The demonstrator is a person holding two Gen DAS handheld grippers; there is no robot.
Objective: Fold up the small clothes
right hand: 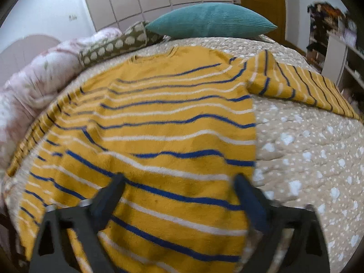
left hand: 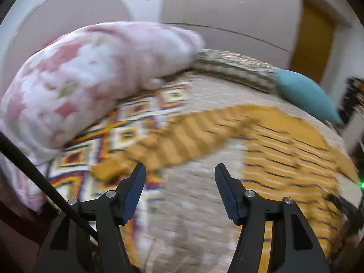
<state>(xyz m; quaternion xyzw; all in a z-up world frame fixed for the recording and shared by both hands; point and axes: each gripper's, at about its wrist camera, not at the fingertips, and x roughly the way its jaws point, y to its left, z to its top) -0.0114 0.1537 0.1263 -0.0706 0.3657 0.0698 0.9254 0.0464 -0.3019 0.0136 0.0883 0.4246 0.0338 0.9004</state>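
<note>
Mustard striped sweater lies flat on my bed under the right fingers, both grippers spread, empty.

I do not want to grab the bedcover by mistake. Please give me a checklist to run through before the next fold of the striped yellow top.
1. Left tongs empty and open: ok, only the bedcover shows between the fingers.
2. Right tongs open, nothing pinched: ok, they hang above the striped top.
3. Top's body lies flat: not ok, some ripples near its left side.
4. Right sleeve spread out: not ok, it is creased near the shoulder.
5. Folding area free: ok, the teal cushion and pink blanket lie beyond the top's edges.
6. Hem position: cannot tell, the tongs hide it.
</note>
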